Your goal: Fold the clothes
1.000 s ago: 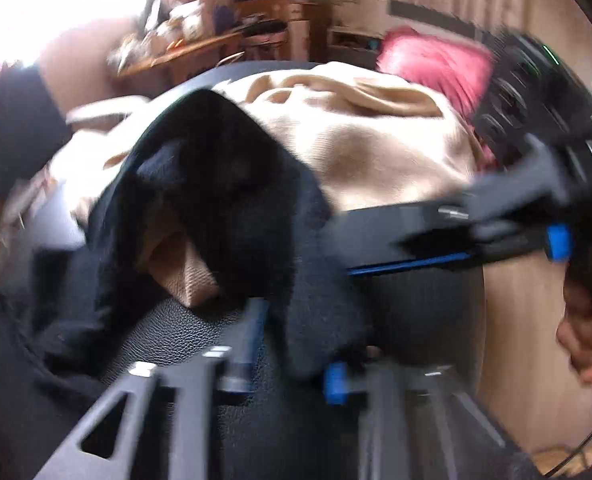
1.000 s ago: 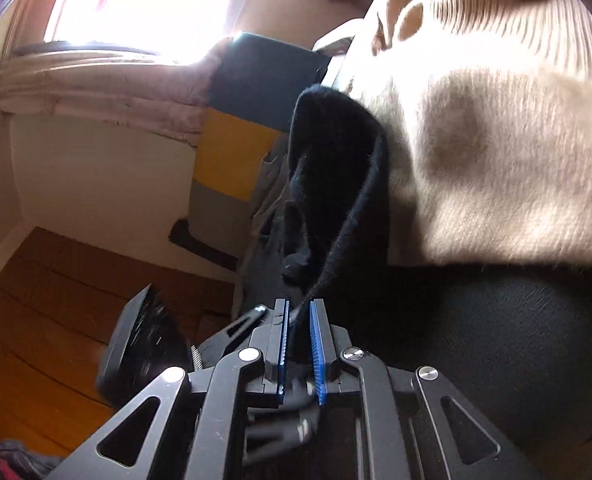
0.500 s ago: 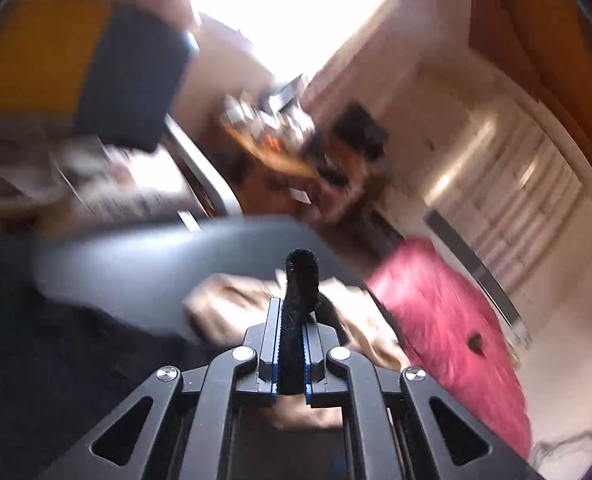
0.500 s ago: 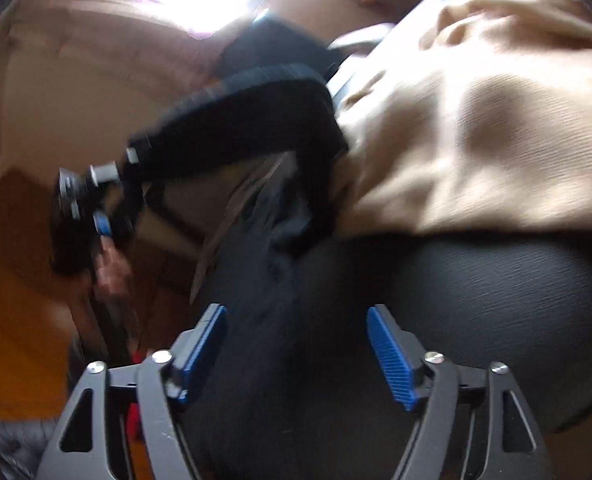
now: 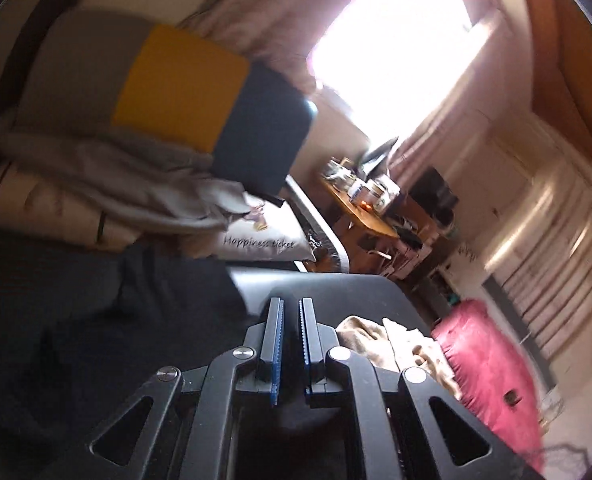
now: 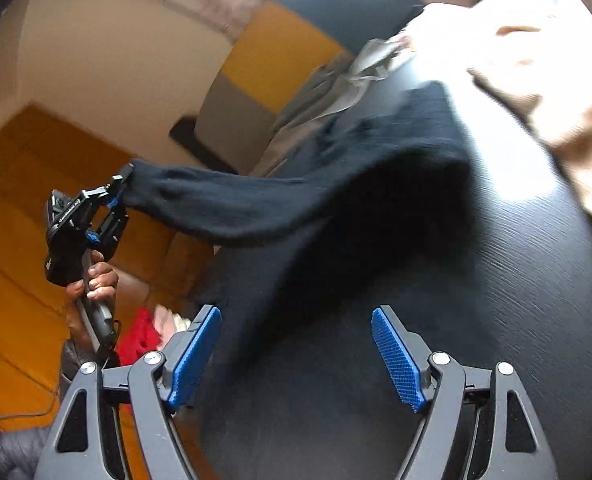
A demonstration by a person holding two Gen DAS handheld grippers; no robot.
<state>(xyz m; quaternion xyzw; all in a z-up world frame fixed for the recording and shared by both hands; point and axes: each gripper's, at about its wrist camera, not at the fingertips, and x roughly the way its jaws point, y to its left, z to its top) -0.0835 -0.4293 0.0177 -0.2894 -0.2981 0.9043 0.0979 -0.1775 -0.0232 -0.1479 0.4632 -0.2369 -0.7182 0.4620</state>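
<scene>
Now the left gripper (image 6: 124,184) pinches the black knit garment's sleeve (image 6: 224,204), stretching it left; the right gripper (image 6: 296,354), opening wide and empty, likely needs a fresh hold.

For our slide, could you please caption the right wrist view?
Left gripper stretches a black sleeve sideways; right gripper open.

Fuzzy matt black knit garment (image 6: 296,200) on a finely grained black table (image 6: 535,280); ribbed blue rubbery pads (image 6: 395,360); polished wooden floor (image 6: 16,280).

Blurred at upper right of the right wrist view: beige sweater (image 6: 551,92), cut by the frame edge. Too small to tell at centre right: clutter on wooden desk (image 5: 359,216).
</scene>
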